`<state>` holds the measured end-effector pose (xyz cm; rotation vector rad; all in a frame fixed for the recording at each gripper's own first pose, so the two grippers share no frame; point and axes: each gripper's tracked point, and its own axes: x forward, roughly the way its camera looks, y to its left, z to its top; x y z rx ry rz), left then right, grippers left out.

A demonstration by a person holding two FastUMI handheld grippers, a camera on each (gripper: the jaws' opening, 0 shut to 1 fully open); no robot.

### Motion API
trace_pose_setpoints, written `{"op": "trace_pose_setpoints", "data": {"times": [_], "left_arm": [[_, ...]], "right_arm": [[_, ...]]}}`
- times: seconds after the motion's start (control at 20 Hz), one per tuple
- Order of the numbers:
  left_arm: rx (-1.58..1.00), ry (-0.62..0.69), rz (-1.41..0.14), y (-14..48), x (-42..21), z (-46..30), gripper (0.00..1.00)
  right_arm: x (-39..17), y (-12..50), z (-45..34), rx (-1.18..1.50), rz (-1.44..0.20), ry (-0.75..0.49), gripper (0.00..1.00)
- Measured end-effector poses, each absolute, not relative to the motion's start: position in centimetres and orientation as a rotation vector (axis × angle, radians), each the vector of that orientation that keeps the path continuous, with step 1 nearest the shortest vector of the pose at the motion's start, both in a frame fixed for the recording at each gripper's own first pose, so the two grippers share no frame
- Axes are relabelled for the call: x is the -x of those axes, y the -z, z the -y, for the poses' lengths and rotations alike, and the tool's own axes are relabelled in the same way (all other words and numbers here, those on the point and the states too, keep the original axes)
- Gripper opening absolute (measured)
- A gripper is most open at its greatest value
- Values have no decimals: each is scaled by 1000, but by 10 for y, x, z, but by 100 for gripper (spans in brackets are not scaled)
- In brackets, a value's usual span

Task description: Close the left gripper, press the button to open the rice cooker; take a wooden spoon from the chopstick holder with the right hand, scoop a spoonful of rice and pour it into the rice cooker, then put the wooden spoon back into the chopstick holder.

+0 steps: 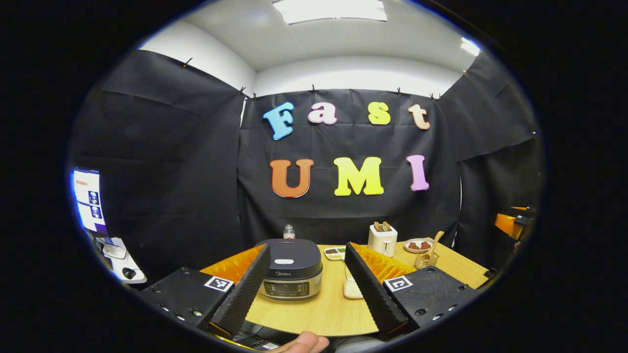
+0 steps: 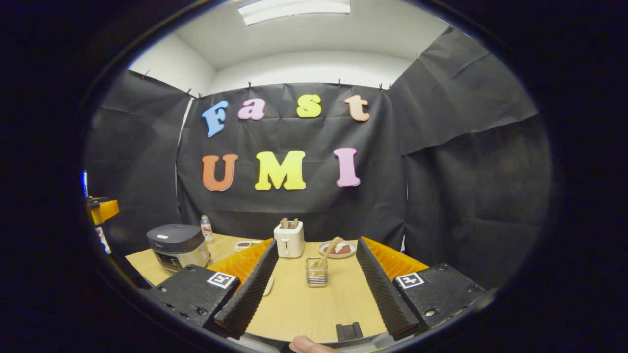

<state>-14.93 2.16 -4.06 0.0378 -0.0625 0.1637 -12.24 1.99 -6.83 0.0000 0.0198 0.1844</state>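
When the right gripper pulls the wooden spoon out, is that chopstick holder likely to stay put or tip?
The chopstick holder looks like a small, light wire basket, so it may slide or lift if the spoon catches. The wooden spoon leans to one side with its top well above the rim, so a sideways pull could probably tip the holder. A straight upward pull seems safer.
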Motion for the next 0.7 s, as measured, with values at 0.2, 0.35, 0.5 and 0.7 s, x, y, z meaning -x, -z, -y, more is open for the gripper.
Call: {"op": "trace_pose_setpoints", "data": {"times": [0.2, 0.35, 0.5, 0.7], "left_arm": [[-50, -126, 54, 50, 159, 3, 96], [-81, -98, 58, 50, 163, 19, 96], [-86, -99, 52, 52, 163, 24, 95], [-67, -100, 43, 54, 163, 25, 95]], "right_arm": [[130, 65, -21, 13, -10, -189, 100], [139, 62, -24, 28, 1, -202, 100], [139, 61, -27, 29, 6, -210, 100], [137, 64, -27, 20, -2, -217, 100]]}}
